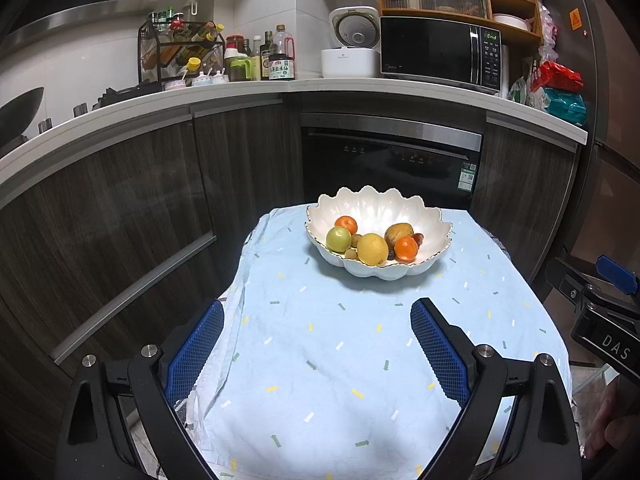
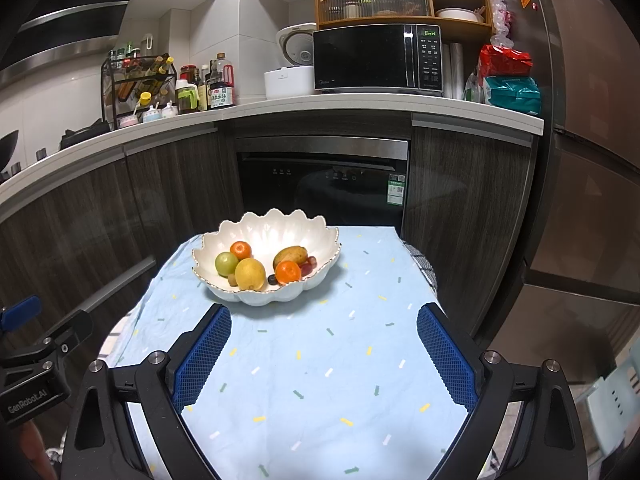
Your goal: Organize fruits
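Observation:
A white scalloped bowl (image 1: 416,216) (image 2: 276,236) stands at the far end of a small table under a light blue cloth (image 1: 360,360) (image 2: 320,360). In it lie a yellow lemon (image 1: 372,249) (image 2: 250,274), a green apple (image 1: 338,239) (image 2: 226,264), two oranges (image 1: 406,249) (image 2: 288,272), a brownish mango (image 1: 399,232) (image 2: 291,255) and some small dark fruits. My left gripper (image 1: 320,312) is open and empty, well short of the bowl. My right gripper (image 2: 325,316) is open too, with nothing between its blue pads, just in front of the bowl.
Behind the table runs a kitchen counter (image 1: 240,92) with dark cabinets and a built-in dishwasher (image 1: 390,160). On the counter are a microwave (image 1: 440,52), a rice cooker (image 1: 352,46), bottles (image 1: 280,56) and a spice rack (image 1: 180,52). A fridge (image 2: 592,160) is at right.

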Tool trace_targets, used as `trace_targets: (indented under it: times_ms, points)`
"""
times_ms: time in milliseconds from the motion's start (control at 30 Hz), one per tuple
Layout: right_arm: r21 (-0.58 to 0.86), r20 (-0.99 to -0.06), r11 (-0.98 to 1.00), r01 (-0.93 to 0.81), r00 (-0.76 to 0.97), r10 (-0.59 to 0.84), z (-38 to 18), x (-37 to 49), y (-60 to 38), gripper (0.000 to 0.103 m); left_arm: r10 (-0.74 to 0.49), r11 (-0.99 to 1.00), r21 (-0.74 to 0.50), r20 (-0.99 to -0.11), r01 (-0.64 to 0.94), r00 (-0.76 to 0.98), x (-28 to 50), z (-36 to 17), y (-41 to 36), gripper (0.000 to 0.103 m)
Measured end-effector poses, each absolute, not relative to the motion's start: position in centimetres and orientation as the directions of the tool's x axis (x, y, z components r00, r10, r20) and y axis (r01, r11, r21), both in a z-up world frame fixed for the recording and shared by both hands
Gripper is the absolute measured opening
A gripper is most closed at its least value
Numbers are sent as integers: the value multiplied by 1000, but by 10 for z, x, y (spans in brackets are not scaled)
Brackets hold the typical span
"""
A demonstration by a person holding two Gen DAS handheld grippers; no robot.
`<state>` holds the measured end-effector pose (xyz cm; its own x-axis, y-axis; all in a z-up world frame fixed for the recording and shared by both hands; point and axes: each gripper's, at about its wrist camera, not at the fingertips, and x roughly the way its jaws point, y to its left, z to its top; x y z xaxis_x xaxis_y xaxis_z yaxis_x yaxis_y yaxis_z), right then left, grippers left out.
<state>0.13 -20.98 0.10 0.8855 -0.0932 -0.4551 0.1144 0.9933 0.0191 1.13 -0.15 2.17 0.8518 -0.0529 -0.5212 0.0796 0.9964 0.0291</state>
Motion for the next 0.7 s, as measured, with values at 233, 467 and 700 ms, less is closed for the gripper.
trace_targets:
  times_ms: [233,467,700]
  points:
    - [20,-454,993,115,886,-93,1,1,-210,95,-54,996,28,-521,80,852,11,22,-1,96]
    - [21,-453,993,115,887,-93,2,1,-210,95,-53,996,29,-519,79,853,11,22,-1,96]
    - [21,-453,993,115,887,-93,2,1,-210,95,-46,997,33,-515,73,856,11,23,-1,96]
